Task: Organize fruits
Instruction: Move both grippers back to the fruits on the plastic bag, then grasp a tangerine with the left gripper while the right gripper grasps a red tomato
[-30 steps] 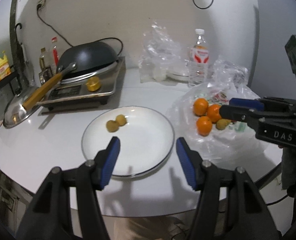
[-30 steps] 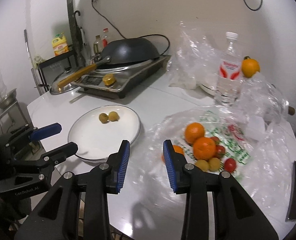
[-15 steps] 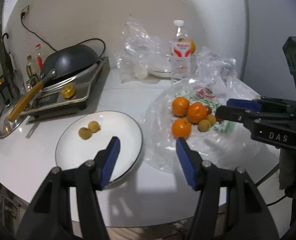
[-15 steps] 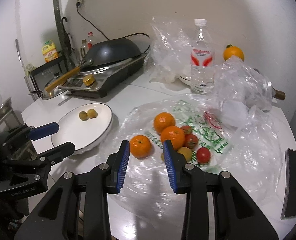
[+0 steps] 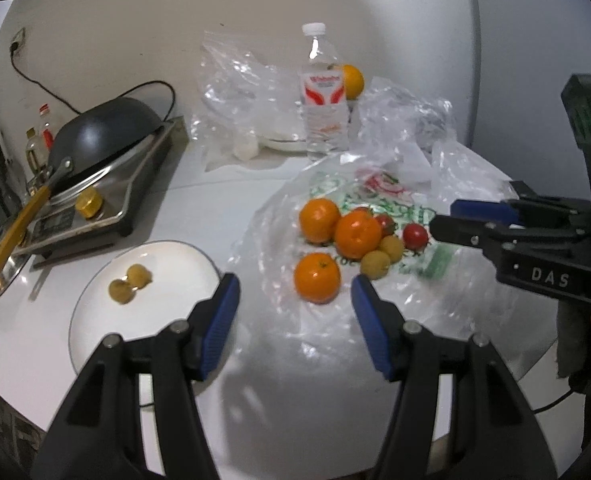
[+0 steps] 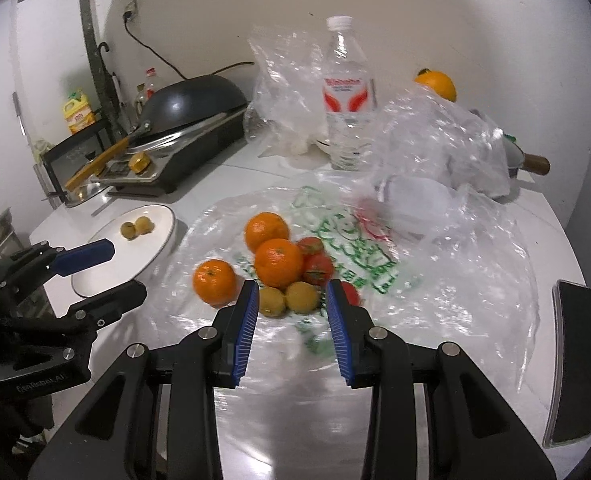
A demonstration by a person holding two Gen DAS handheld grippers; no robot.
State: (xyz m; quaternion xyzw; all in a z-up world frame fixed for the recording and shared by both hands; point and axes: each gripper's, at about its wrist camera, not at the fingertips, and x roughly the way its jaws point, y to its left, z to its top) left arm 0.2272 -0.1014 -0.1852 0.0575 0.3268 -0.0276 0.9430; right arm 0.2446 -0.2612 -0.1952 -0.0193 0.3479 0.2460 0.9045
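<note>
A pile of fruit lies on a flattened clear plastic bag [image 5: 435, 300]: three oranges [image 5: 317, 283], two small yellow fruits [image 6: 302, 297] and several red tomatoes [image 5: 415, 236]. A white plate [image 5: 95, 320] to the left holds two small yellow-green fruits [image 5: 129, 283]. My left gripper [image 5: 295, 322] is open and empty, just in front of the nearest orange. My right gripper [image 6: 292, 320] is open and empty, its tips just short of the two yellow fruits; it also shows in the left wrist view [image 5: 455, 218] beside a tomato.
A dark wok [image 5: 103, 132] sits on an induction cooker [image 5: 107, 204] at the back left. A water bottle [image 5: 322, 92], crumpled clear bags [image 5: 243, 92] and another orange [image 5: 351, 80] stand at the back. A black object [image 6: 571, 364] lies at the table's right edge.
Both grippers have swung right from the plate toward the fruit pile and moved closer to it. Both stay open and empty.
</note>
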